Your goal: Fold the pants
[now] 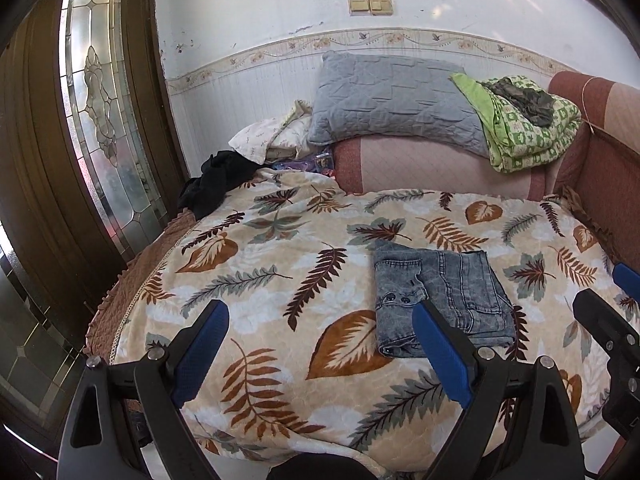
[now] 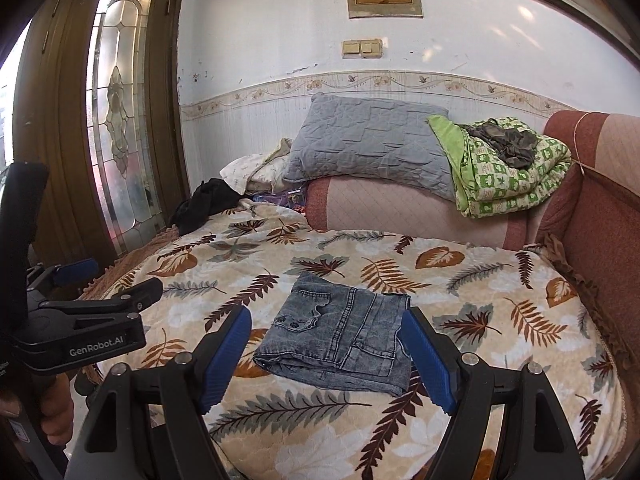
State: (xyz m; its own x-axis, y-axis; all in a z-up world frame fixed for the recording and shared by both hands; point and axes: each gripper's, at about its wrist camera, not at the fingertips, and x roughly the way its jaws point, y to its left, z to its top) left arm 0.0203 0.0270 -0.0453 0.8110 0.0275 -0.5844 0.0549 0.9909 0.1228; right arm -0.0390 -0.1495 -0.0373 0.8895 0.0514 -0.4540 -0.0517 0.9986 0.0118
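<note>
Blue-padded fingers of the left tool (image 1: 320, 344) and right tool (image 2: 326, 350) are spread wide, with nothing gripped. Folded grey pants (image 2: 336, 344) are seen lying flat on the leaf-patterned bed (image 2: 500, 312), at centre frame, just beyond and between the right tool's fingers.

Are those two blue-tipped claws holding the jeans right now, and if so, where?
No, nothing is held. The left gripper and right gripper are both open, fingers spread, above the leaf-print blanket. The folded jeans lie free on it.
</note>
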